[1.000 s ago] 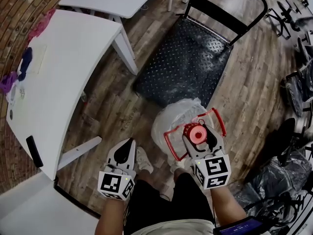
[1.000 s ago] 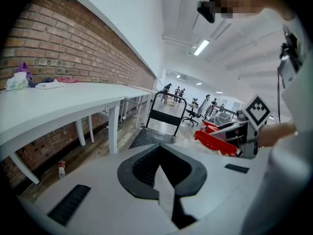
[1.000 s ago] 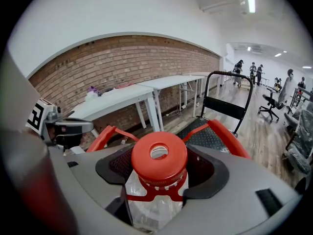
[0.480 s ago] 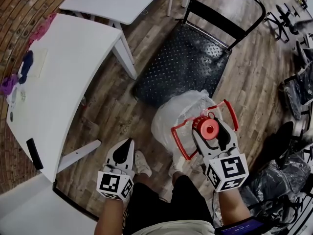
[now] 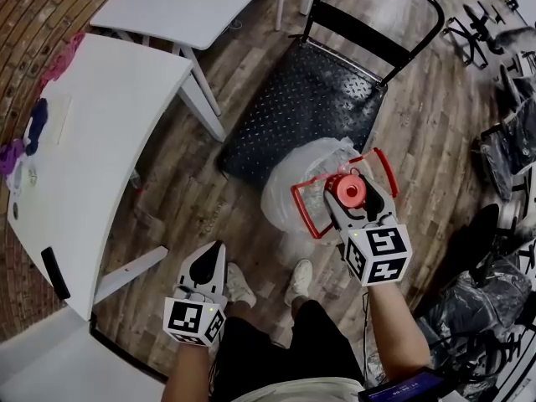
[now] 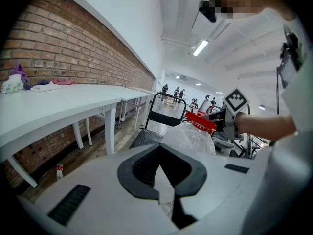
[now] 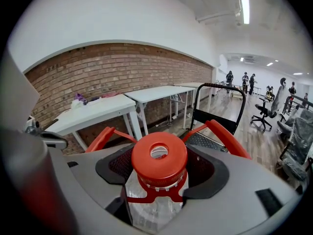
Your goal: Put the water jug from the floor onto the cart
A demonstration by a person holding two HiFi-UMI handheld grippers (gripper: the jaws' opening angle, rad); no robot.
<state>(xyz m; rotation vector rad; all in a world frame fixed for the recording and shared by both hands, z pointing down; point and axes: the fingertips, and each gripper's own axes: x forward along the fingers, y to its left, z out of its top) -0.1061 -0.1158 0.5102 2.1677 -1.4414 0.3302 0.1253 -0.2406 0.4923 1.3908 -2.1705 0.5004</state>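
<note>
Leftmost, the left gripper (image 5: pixel 208 256) hangs empty, fingers pressed together. The right gripper (image 5: pixel 352 201) fingers clamp the neck of the clear plastic red-capped water jug (image 5: pixel 300 187), held above the wooden floor (image 5: pixel 205 203) at the black steel cart's (image 5: pixel 310 107) near edge.

A black cart (image 5: pixel 310 111) with a studded deck stands on the wood floor (image 5: pixel 435 141), its push bar (image 5: pixel 368 38) at the far end. At the cart's near edge the right gripper (image 5: pixel 352 201) clasps the neck of a clear jug (image 5: pixel 306 178) just under the red cap (image 5: pixel 348 189), and a red handle (image 5: pixel 303 212) loops round the neck. The jug's body overlaps the deck's rim; whether it rests there cannot be told. The left gripper (image 5: pixel 207 262), jaws drawn to a point with nothing between them, hangs nearer than the cart and to its left, beside a pale shoe (image 5: pixel 240 283). A white table (image 5: pixel 92 141) stands left of the cart.
</note>
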